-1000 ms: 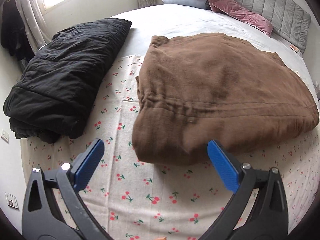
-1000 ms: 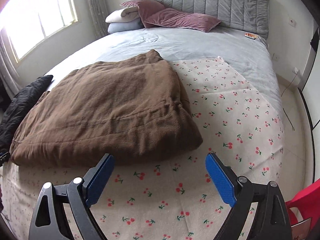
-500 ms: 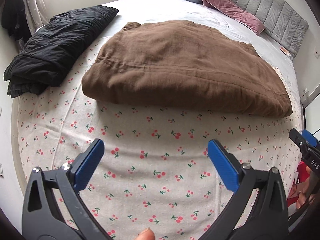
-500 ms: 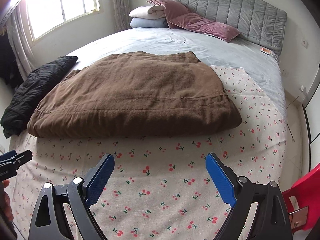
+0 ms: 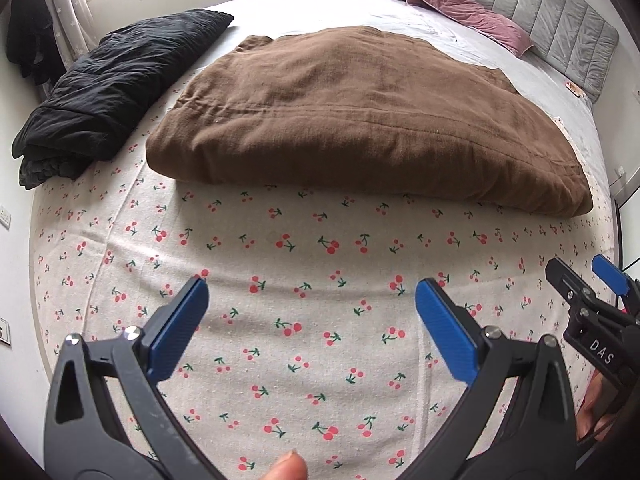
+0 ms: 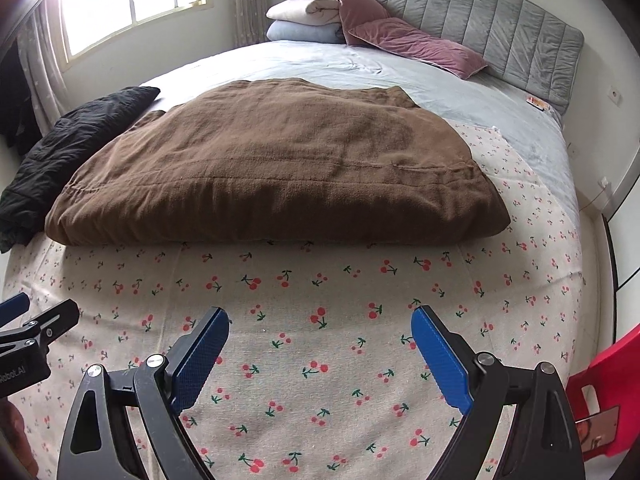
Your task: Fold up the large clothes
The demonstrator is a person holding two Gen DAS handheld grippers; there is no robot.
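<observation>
I have the bed [image 6: 460, 92] in front of me, with a cherry-print sheet [image 6: 320, 340] over its near end. The brown garment [image 6: 272, 168] lies on that sheet, already folded into a thick slab with its long folded edge toward me. Left of the garment sits a black bundle [image 5: 116, 80], also folded; behind the garment are pillows [image 6: 400, 40] and the headboard [image 6: 480, 20].

My left gripper [image 5: 312, 312] hangs over bare sheet, nearer to me than the garment, fingers [image 5: 180, 328] spread wide and holding nothing. My right gripper [image 6: 320, 344] does the same on the garment's near side, fingers [image 6: 440, 364] apart and empty.

I judge the brown piece is either done or wants one more fold across its length. If it does, I should take both near corners at once, bite through all the layers so none slides out, lift low, and carry them level so the edges stack squarely. The cloth looks thick and soft, so a shallow pinch could slip.

The left view shows the whole black bundle, and the right gripper at its right edge. The right view shows only the end of that bundle, but gives the window [image 6: 132, 4], a red object [image 6: 604, 380] right of the bed, and the left gripper at its left edge.
</observation>
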